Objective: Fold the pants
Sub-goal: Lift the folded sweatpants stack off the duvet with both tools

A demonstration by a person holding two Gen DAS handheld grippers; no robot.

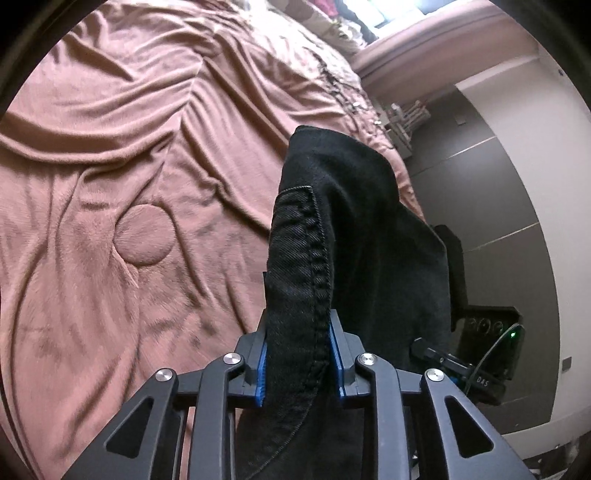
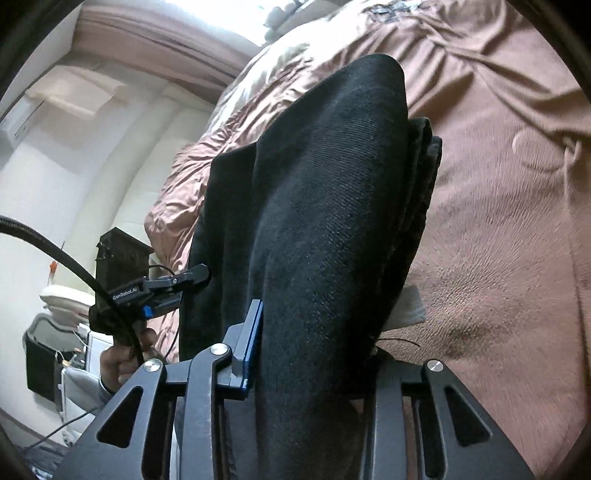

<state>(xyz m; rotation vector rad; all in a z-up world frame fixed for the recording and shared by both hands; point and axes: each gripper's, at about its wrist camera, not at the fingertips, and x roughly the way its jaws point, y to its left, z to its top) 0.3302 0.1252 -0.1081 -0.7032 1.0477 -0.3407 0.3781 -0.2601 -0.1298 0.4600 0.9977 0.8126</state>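
Black pants (image 1: 351,221) hang bunched above the bed, held up at two places. My left gripper (image 1: 297,332) is shut on a stitched hem edge, and both blue pads (image 1: 261,365) press the cloth. In the right wrist view the pants (image 2: 325,184) drape thickly over my right gripper (image 2: 314,332), which is shut on them. Only its left blue pad (image 2: 255,332) shows, as cloth hides the other finger. A white label (image 2: 406,306) sticks out of the fabric. The left gripper's body (image 2: 147,288) and the hand (image 2: 122,362) holding it appear at the left.
A wrinkled pink-brown blanket (image 1: 129,184) covers the bed (image 2: 498,258) under both grippers. The bed's edge runs beside a dark panelled door (image 1: 480,184) and pale walls. A black cable (image 2: 55,251) arcs at the left. Piled clothes (image 1: 351,18) lie at the far end.
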